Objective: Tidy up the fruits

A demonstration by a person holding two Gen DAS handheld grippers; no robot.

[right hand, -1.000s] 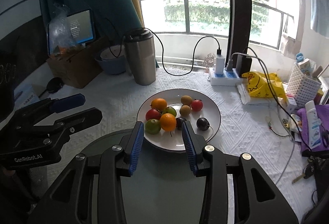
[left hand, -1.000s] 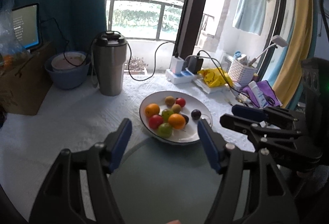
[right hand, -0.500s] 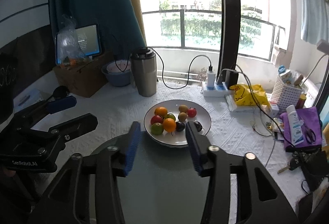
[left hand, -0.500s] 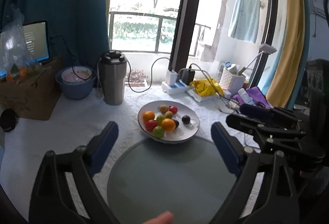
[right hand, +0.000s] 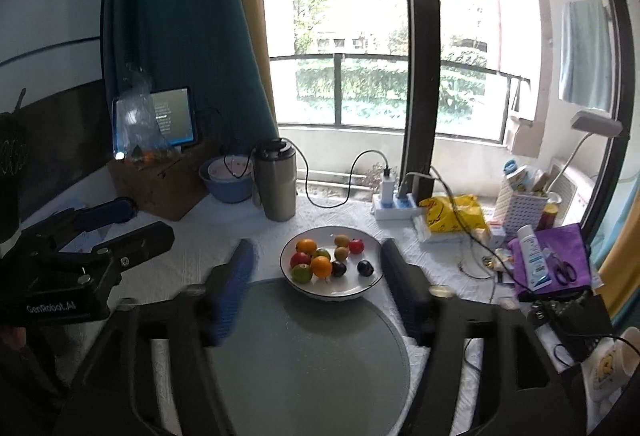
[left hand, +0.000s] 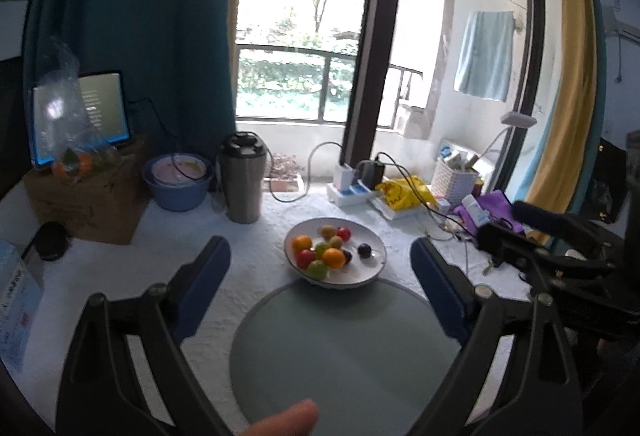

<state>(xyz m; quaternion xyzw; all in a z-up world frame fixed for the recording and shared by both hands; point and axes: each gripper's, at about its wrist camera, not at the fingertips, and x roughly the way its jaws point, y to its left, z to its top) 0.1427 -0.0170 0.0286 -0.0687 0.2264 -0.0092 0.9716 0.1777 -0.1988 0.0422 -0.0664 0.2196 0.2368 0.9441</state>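
A white plate [left hand: 376,268] [right hand: 360,290] on the white tablecloth holds several small fruits: oranges [left hand: 333,258] [right hand: 321,266], red, green, brown and dark plum-like ones [right hand: 365,268]. A round grey-green mat [left hand: 344,348] [right hand: 304,356] lies in front of the plate, nearer to me. My left gripper [left hand: 320,272] is open and empty, held high and back from the plate. My right gripper [right hand: 316,268] is open and empty, also raised behind the mat. Each gripper shows at the side of the other's view.
A steel tumbler [left hand: 242,177] and a blue bowl [left hand: 178,187] stand behind the plate at left, by a cardboard box [left hand: 88,203] with a tablet. A power strip [right hand: 396,205], cables, yellow bag [right hand: 456,215], white basket [right hand: 520,211] and purple cloth [right hand: 556,260] crowd the right.
Both grippers have pulled back and up from the plate, which now looks smaller. Both have opened wider, the right one most in the last half second.
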